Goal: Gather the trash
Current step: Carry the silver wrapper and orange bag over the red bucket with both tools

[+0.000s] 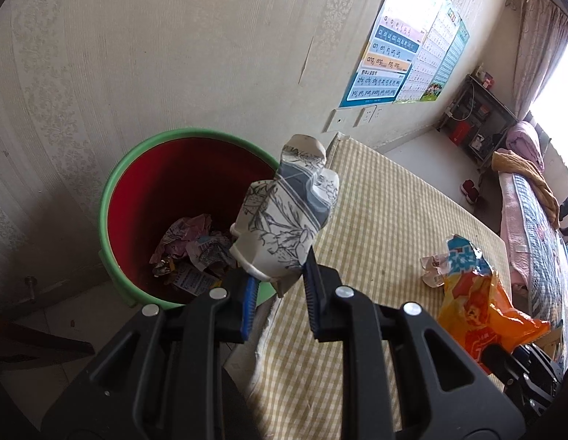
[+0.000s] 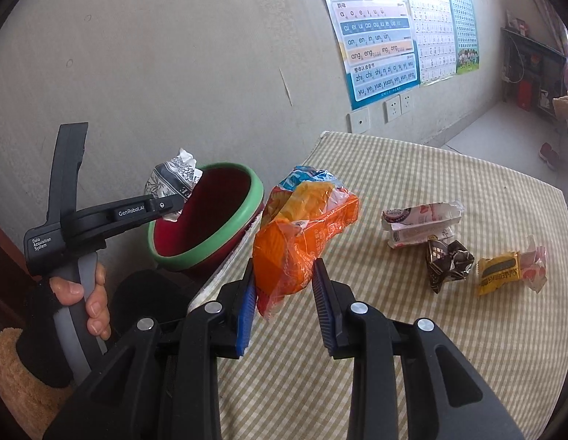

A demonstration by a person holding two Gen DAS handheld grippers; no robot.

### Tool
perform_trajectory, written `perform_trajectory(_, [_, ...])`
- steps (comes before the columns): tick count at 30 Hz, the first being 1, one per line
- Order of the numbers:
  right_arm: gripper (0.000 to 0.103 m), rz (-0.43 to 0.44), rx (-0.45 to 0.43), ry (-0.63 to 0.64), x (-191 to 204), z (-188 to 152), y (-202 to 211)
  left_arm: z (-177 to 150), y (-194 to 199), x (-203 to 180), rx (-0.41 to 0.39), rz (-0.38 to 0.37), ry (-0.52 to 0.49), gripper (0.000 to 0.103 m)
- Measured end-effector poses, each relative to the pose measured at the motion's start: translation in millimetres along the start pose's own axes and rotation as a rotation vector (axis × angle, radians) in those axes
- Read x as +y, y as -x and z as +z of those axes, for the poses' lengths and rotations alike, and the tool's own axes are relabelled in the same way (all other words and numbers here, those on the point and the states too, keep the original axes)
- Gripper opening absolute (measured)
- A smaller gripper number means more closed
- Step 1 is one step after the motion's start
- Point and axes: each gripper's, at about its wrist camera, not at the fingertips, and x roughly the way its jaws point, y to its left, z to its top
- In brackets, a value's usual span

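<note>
Left wrist view: the left tool clenches a crumpled floral-print paper cup, held just beside the rim of the red bin, which holds wrappers.

Right wrist view: the right tool grips an orange snack bag near the bin, above the checked tabletop; 3 wrappers lie farther from the bin.

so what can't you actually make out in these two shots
- Bin: in the left wrist view the crumpled paper cup and the left gripper cover its near right side; the trash at its bottom is too jumbled to name.
- Orange snack bag: its lower end sits behind the right gripper's fingers.
- Table: its near edge is cut off by both frames.
- Wrappers: print too small to read.
</note>
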Motion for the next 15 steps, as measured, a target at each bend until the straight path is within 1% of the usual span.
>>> perform_trajectory(7, [0.029,0.007,0.011,0.04,11.4,8.1,-11.1,3.4,1.8,12.4,-0.007,0.008,0.02,0.022])
perform_trajectory(15, [0.029,0.055,0.024,0.076,37.0,26.1,-34.6,9.1,1.5,38.2,0.0,0.038,0.051,0.022])
